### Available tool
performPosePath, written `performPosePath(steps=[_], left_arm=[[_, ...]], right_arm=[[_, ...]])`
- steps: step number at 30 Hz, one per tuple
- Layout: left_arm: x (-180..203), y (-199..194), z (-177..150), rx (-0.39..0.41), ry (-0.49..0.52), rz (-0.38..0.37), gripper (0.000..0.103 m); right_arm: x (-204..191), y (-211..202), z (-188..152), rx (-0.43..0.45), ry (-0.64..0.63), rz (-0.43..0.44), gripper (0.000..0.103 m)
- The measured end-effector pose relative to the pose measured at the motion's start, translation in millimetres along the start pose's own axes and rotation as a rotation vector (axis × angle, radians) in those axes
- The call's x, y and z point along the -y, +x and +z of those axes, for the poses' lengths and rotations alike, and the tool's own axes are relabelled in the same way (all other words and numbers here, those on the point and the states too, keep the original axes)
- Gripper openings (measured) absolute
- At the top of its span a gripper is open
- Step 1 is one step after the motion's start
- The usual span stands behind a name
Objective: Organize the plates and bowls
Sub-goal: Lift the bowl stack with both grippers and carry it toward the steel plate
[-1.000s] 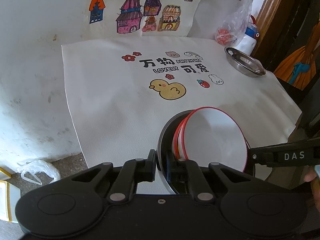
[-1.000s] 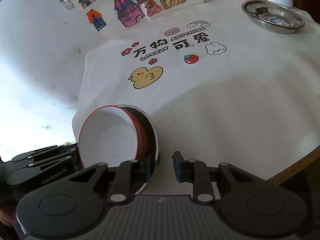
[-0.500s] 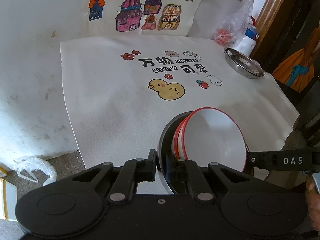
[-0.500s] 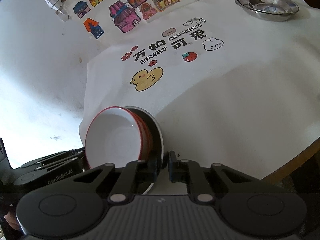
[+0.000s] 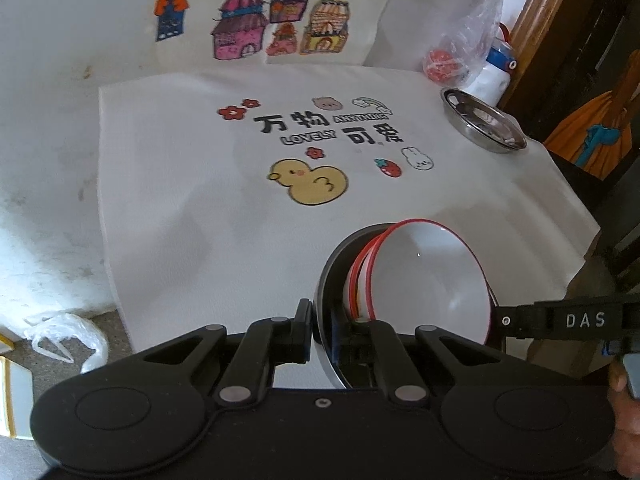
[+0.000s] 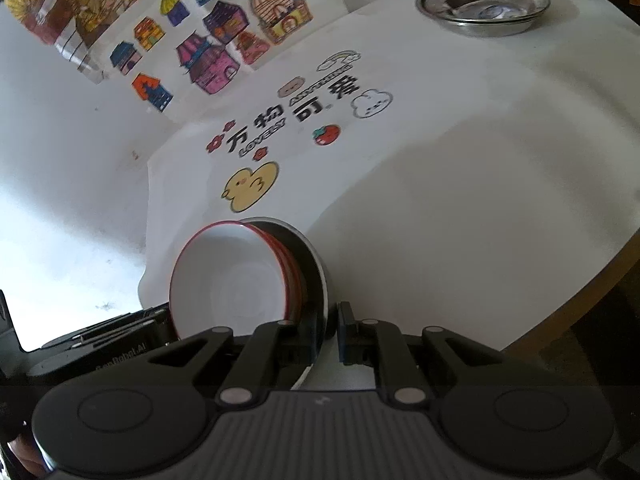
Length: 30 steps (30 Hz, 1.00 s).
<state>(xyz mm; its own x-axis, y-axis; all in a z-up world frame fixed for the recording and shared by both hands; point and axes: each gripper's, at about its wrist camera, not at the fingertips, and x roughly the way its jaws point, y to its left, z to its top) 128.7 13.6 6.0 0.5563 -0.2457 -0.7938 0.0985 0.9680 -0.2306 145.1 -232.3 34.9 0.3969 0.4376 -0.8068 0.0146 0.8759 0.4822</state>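
Observation:
A stack of red-rimmed white bowls [image 5: 428,280] sits in a dark plate [image 5: 332,280], held tilted above the near part of the table. My left gripper [image 5: 322,332] is shut on the dark plate's rim. My right gripper [image 6: 324,332] is shut on the opposite rim of the same plate [image 6: 312,264], with the bowls [image 6: 232,288] to its left. A steel dish [image 5: 482,126] stands at the far right of the table; it also shows in the right wrist view [image 6: 482,8].
A white mat [image 5: 180,200] with a yellow duck print [image 5: 310,182] covers the table. A plastic bag with something red [image 5: 460,52] and a white bottle [image 5: 494,74] stand behind the steel dish. The table edge [image 6: 580,292] runs at the right.
Both grippers have lifted the plate and bowls slightly and carried them forward over the mat. The right gripper's jaws closed further on the plate's rim.

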Motion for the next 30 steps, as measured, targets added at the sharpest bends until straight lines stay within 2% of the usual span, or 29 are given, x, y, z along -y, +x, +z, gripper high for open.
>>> performPosePath(steps=[14,30], left_arm=[[39.7,28.2,40.9,0.011,0.033,-0.035,0.006],[115.8,100.6,117.0,0.017,0.096,-0.110,0.006]], right_arm=[[48.1,-10.2,40.5,0.068,0.075,0.005,0.013],[115.6,-18.6,121.3,0.146,0.159,-0.047,0.013]])
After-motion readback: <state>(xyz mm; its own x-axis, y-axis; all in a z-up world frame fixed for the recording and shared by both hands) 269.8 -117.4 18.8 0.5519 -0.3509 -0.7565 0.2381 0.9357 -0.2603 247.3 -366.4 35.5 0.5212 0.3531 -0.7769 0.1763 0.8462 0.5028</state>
